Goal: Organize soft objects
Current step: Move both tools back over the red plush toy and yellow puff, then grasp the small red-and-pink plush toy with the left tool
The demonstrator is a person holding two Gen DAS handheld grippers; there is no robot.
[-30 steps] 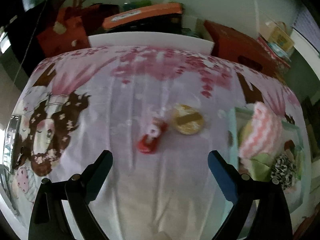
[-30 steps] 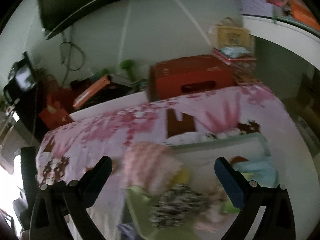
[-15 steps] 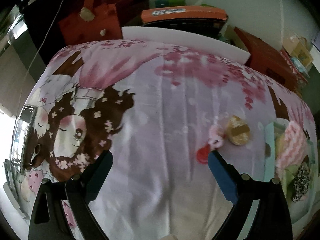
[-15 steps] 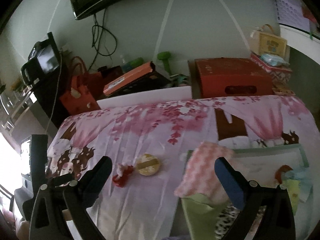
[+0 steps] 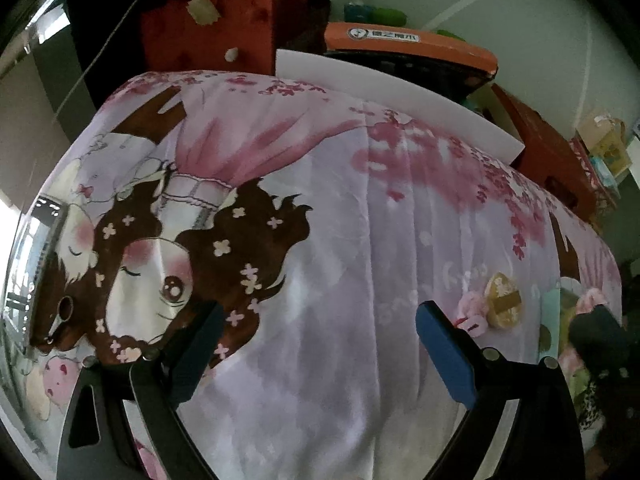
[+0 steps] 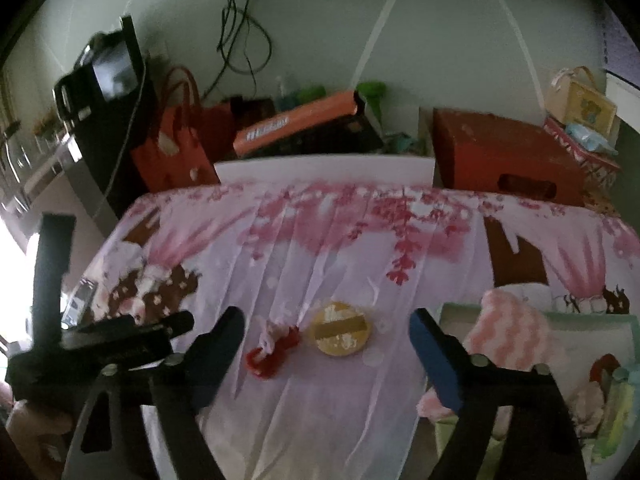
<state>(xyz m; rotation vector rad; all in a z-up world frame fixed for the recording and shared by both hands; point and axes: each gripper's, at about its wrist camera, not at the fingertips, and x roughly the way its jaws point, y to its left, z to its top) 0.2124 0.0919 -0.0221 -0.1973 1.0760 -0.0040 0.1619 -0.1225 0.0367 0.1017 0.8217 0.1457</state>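
Note:
A small red and pink soft toy lies on the pink printed cloth, with a round yellow soft disc just right of it. My right gripper hovers above and in front of both, its jaws closing with nothing pressed between the pads. At the right, a pale green box holds a pink chevron soft piece and other soft items. In the left wrist view the toy and disc lie at the far right, beyond my open, empty left gripper.
Behind the table stand a red paper bag, an orange-topped case and a red box. A white board lines the table's far edge. The left gripper's black body shows at the left of the right wrist view.
Both views have swung left across the cloth. The toy and disc slid to the far right in the left wrist view and came between the right gripper's fingers, which stand slightly narrower.

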